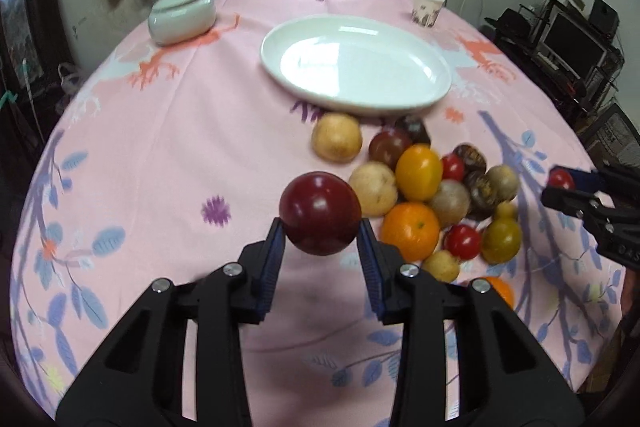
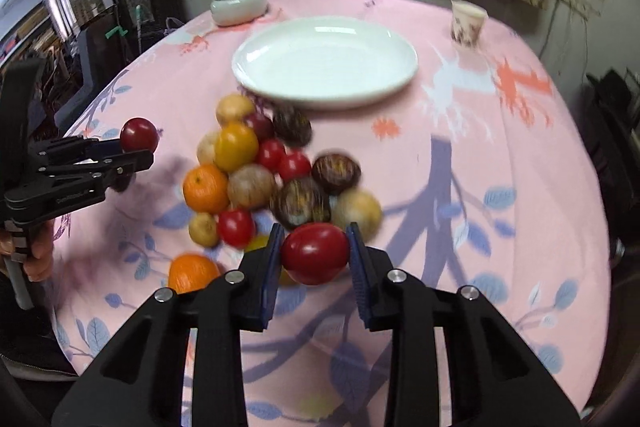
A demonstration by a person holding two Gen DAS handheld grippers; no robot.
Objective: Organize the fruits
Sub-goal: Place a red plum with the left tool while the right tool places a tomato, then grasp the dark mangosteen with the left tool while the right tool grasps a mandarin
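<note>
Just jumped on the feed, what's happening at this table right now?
A person is sorting fruit with two handheld grippers. The left gripper is shut on a dark red plum, and the right gripper is shut on a bright red tomato, both held above the pink tablecloth. The rest of the fruit pile lies in front of the white plate, which has nothing on it yet.

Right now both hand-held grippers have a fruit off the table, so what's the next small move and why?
Probably carry the dark red fruit in the left hand-held gripper forward over the white plate. It is clamped between the pads, clear of the pile, and the plate holds nothing yet. The right hand-held gripper with its red tomato can follow.
</note>
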